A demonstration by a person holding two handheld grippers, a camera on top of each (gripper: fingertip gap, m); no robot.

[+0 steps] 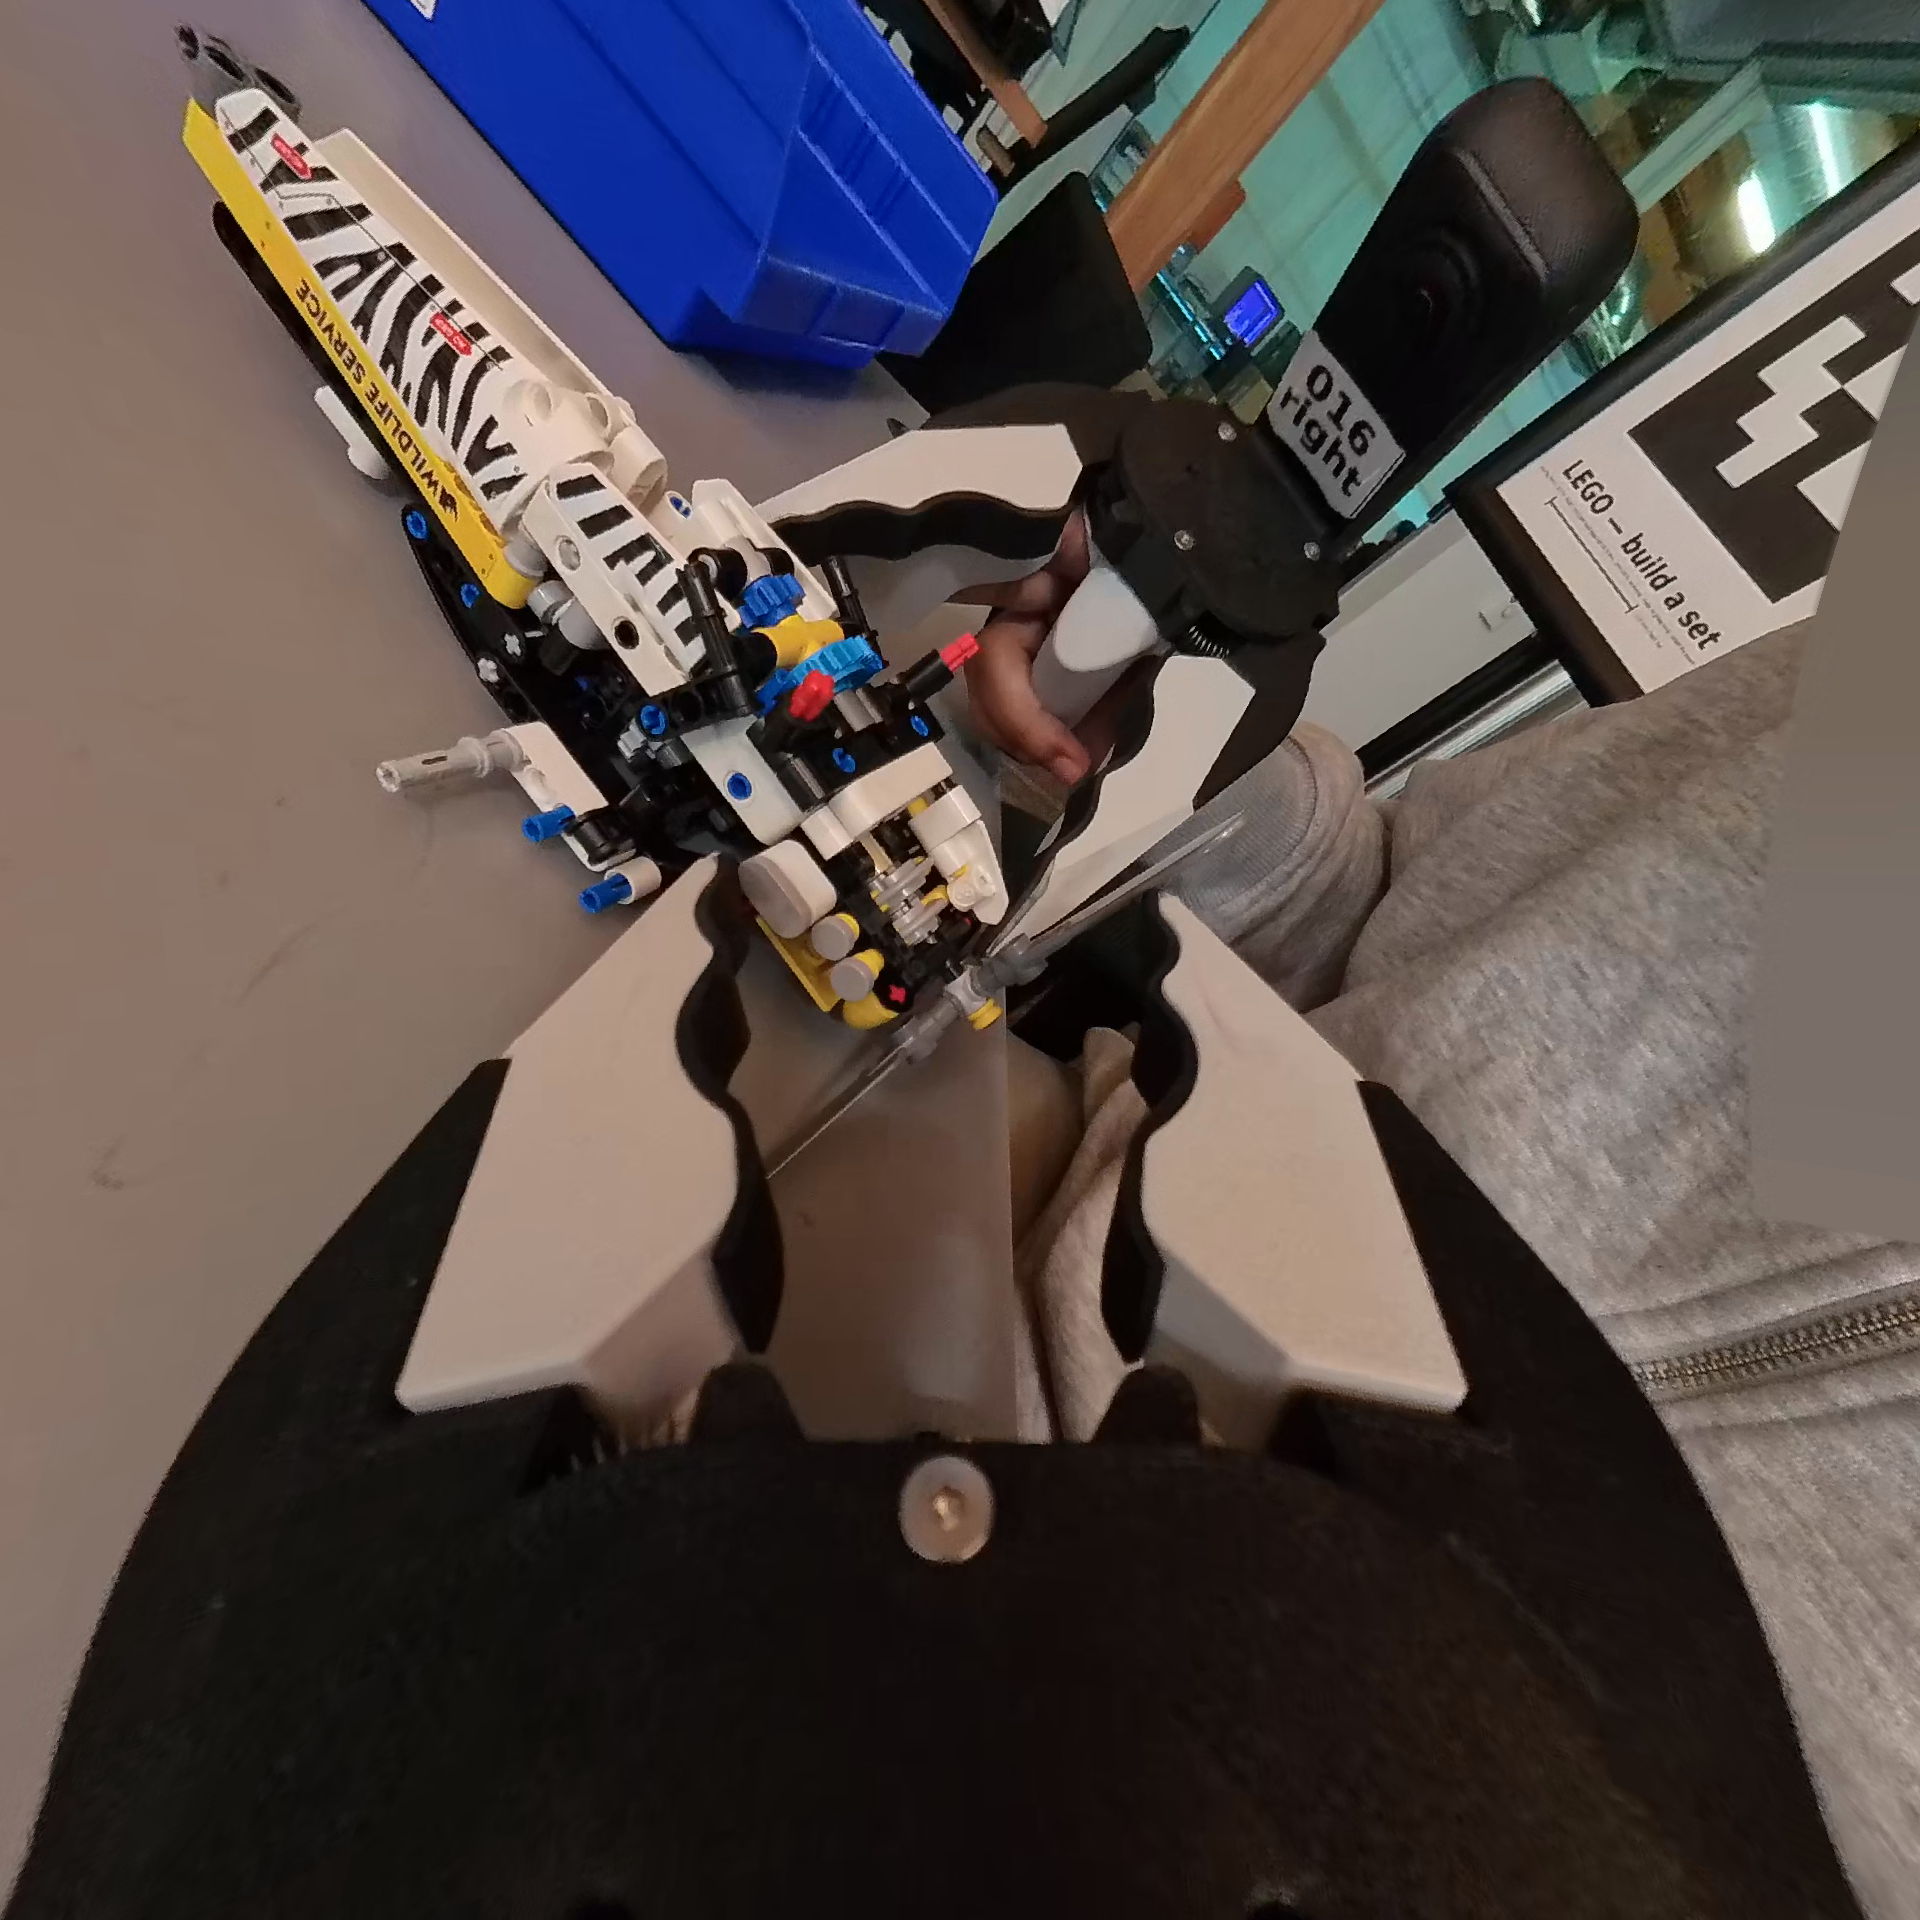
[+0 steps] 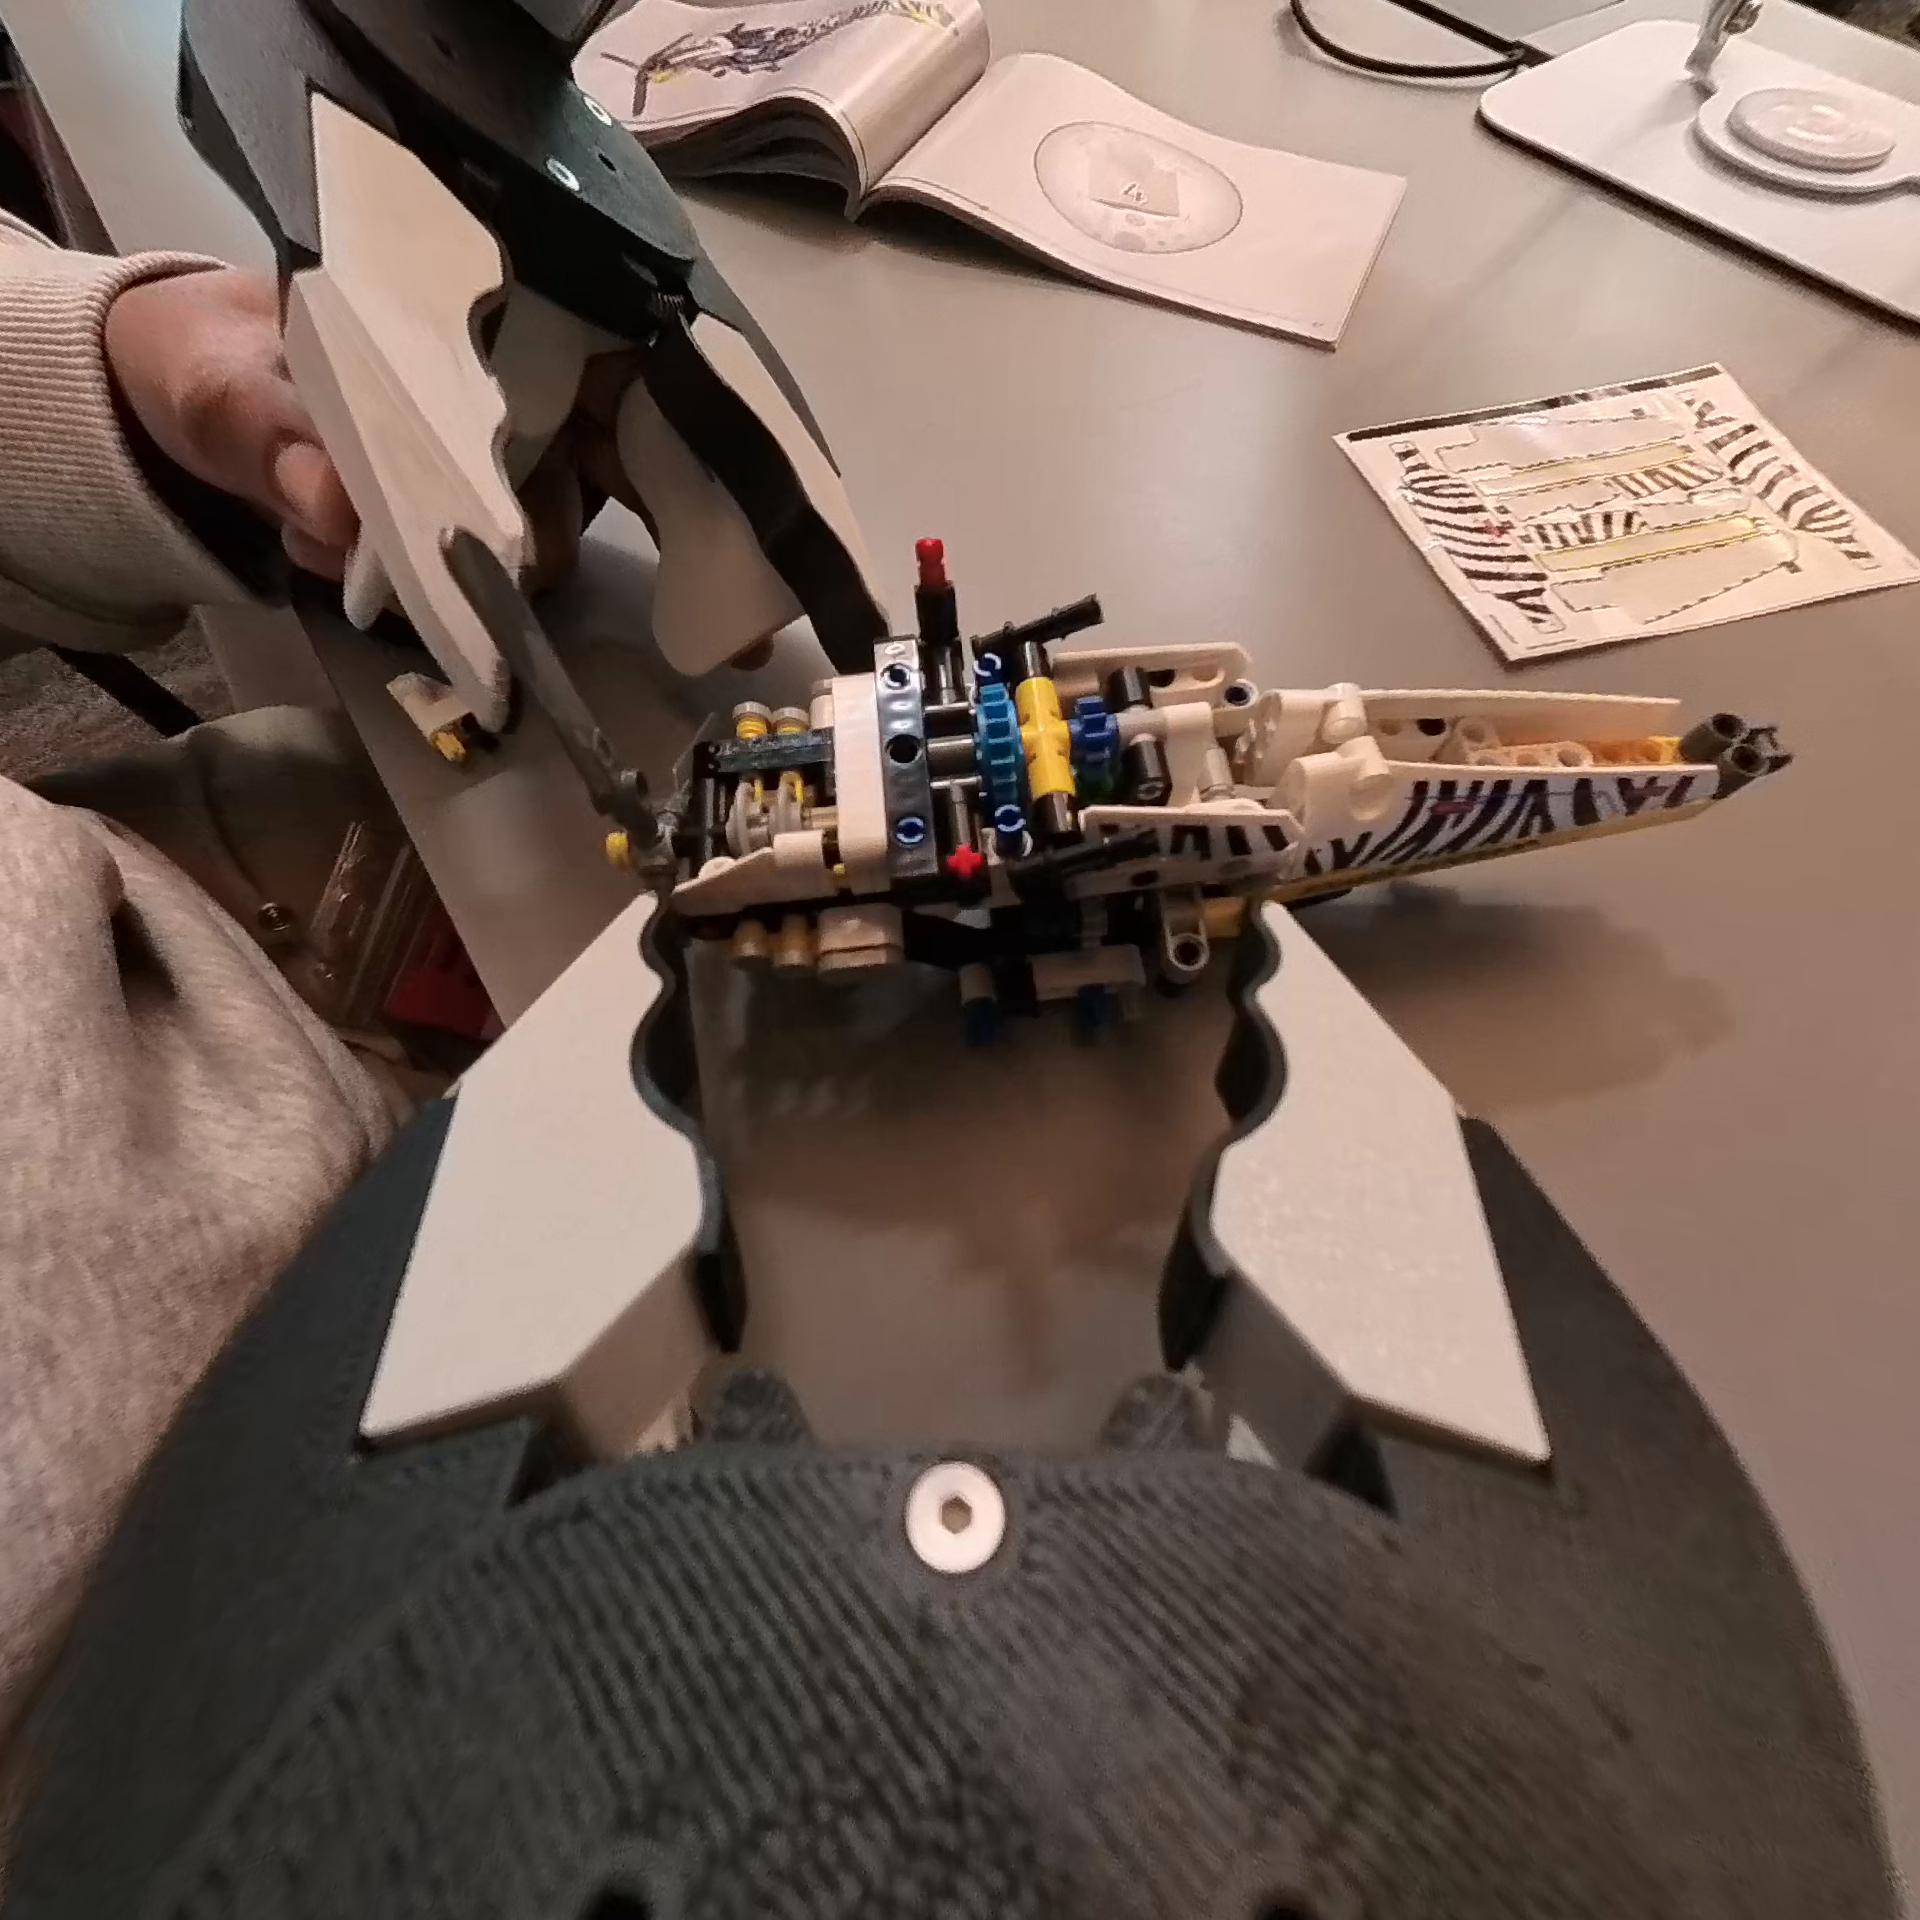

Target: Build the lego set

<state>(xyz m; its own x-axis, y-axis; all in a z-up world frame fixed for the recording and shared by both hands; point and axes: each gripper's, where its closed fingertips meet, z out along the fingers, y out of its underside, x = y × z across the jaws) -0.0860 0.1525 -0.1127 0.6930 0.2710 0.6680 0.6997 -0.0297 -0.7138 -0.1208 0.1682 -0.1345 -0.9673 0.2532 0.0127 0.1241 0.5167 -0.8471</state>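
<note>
The lego model [image 1: 665,644], a white zebra-striped body with yellow side beams and blue gears, lies tail-away on the grey table [image 1: 208,935]; it also shows in the right wrist view [image 2: 1039,769]. My right gripper [image 2: 961,920] is shut on the model's mid-body, one fingertip at the nose panel and one at the yellow beam; the left wrist view shows it too [image 1: 904,686]. My left gripper [image 1: 940,914] is open around the model's nose, at the table's near edge. A thin grey rotor blade [image 2: 551,675] joined to the nose crosses between the left gripper's jaws [image 1: 1132,899].
A blue bin [image 1: 727,177] stands behind the model's tail. An open instruction booklet [image 2: 1039,156], a sticker sheet [image 2: 1621,509] and a white tray [image 2: 1714,145] lie farther back. A person's grey sweater [image 1: 1558,1039] is just past the table edge.
</note>
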